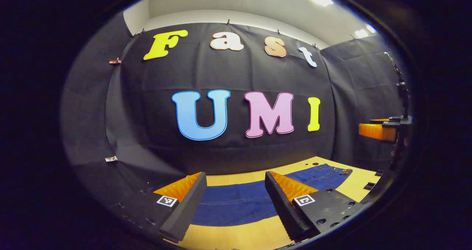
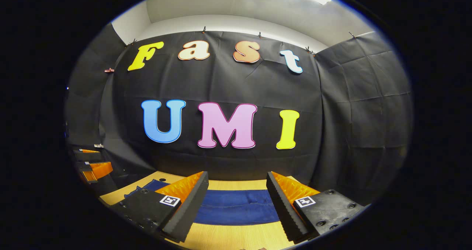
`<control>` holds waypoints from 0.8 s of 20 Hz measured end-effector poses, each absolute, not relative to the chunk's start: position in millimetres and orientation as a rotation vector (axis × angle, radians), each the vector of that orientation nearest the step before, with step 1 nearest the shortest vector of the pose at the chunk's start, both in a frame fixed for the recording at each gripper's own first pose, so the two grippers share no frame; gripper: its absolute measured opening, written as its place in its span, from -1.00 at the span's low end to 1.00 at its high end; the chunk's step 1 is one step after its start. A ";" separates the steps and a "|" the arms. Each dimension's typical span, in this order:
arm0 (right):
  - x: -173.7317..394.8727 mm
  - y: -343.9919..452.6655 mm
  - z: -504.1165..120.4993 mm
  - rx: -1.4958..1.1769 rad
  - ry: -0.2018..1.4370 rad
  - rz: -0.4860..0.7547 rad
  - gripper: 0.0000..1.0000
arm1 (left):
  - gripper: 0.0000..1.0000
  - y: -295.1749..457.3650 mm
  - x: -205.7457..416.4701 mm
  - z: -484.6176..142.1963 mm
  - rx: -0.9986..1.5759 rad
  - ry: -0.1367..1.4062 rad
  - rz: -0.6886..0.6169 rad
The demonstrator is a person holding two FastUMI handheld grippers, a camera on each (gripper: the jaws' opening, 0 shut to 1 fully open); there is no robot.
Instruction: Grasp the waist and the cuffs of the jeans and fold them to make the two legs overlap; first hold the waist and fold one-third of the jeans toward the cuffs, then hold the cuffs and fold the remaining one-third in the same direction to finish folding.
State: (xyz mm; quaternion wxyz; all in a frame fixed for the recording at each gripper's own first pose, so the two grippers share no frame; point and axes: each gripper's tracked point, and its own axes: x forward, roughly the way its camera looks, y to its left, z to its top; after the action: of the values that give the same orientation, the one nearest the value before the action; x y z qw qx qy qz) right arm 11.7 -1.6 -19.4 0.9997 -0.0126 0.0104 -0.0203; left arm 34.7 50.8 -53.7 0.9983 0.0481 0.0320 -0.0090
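We've got the wooden table (image 1: pixel 254 176) running across the bottom of both views, and the jeans (image 1: pixel 236 202) lie flat on it as a dark blue band, from about six o'clock out toward four o'clock in the left gripper view, where what looks like the waist sits. We'd judge them soft, floppy and fairly heavy denim, likely to sag and drag, so we want firm pinches at the waist edge and the cuffs, through both layers. Our left gripper (image 1: pixel 236 198) hangs above the cloth, fingers spread wide, holding nothing. Our right gripper (image 2: pixel 236 200) matches it: wide apart, empty, jeans at six o'clock between its fingers.
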 end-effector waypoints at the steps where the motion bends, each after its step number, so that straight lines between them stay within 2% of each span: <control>1: 12.0 -2.2 -20.7 -0.030 0.023 -0.043 0.93 | 0.96 60.0 38.7 -67.5 0.138 0.087 -0.027; 10: 19.2 -32.0 -41.2 -0.082 0.092 -0.108 0.94 | 0.95 186.5 83.0 -237.5 0.617 0.458 -0.125; 15: 30.2 -54.3 -63.1 -0.151 0.171 -0.131 0.94 | 0.96 248.9 85.0 -335.0 0.998 0.682 -0.329; 16: 33.9 -58.6 -66.7 -0.163 0.184 -0.134 0.87 | 0.96 255.2 84.5 -351.2 1.037 0.726 -0.375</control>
State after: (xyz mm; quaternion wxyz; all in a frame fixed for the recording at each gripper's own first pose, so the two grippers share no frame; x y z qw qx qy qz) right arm 33.9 -58.6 -66.7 0.9902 -0.0812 0.0918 -0.0670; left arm 84.5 255.2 -351.2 0.7900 0.4816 0.3371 -0.1743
